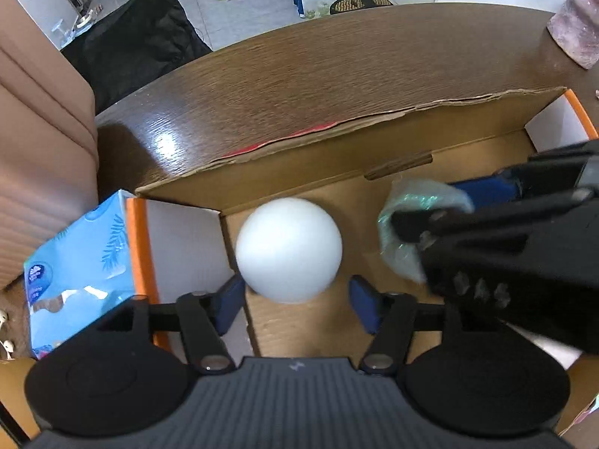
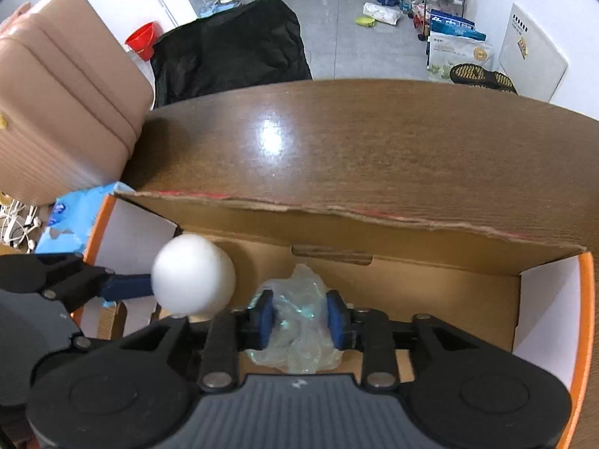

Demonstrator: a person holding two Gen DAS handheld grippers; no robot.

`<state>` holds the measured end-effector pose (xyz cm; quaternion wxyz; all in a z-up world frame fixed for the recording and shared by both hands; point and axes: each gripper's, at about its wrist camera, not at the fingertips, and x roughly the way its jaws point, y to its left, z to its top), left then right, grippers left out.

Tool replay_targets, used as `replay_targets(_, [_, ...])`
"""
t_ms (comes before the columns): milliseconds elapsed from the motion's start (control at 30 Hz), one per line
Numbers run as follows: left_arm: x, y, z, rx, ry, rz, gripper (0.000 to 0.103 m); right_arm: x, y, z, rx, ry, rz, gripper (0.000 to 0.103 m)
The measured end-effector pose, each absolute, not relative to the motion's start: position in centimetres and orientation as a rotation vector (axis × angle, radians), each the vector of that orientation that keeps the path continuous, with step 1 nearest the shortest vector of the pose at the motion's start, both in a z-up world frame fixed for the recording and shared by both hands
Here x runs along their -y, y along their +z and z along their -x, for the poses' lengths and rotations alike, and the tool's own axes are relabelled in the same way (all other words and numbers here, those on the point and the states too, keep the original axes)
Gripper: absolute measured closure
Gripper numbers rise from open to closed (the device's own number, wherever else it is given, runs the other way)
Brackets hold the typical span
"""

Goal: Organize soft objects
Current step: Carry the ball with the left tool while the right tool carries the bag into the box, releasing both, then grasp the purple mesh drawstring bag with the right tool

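A white foam ball (image 1: 289, 250) is in the open cardboard box (image 1: 299, 172), just ahead of my left gripper (image 1: 295, 299), whose blue pads stand wide apart on either side of the ball's near edge; the ball looks blurred. It also shows in the right wrist view (image 2: 192, 275). My right gripper (image 2: 300, 318) is shut on a crumpled clear plastic bag (image 2: 299, 336) and holds it inside the box (image 2: 374, 232). In the left wrist view the right gripper (image 1: 423, 220) and the bag (image 1: 404, 258) are at the right.
A blue tissue pack (image 1: 78, 262) lies left of the box. The box has orange-edged white end flaps (image 1: 558, 119). A brown suitcase (image 2: 56, 104) stands at the left and a pink object (image 1: 576, 18) at the table's far right. A dark wooden table (image 2: 374, 142) extends beyond the box.
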<state>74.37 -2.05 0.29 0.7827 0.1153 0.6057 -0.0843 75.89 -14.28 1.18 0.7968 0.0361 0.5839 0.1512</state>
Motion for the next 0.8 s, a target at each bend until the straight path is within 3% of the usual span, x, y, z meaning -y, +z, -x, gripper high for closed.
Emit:
replay_targets(100, [2.1,0.4,-74.2,-1.313,-0.173,-0.232,0.034,14.0,1.0,-75.6,-1.259,0.326,-0.086,0.066])
replay_targets(200, [1.9,1.2,-73.6,-1.304,-0.158,-0.234,0.033,14.2,1.7,-75.2,-1.252,0.311,-0.086,0.056])
replay_targets(800, [0.7,6.3,-61.5,-1.271,-0.157,-0.248,0.033,15.3,8.6,-64.3,-1.184,0.310,-0.083,0.052])
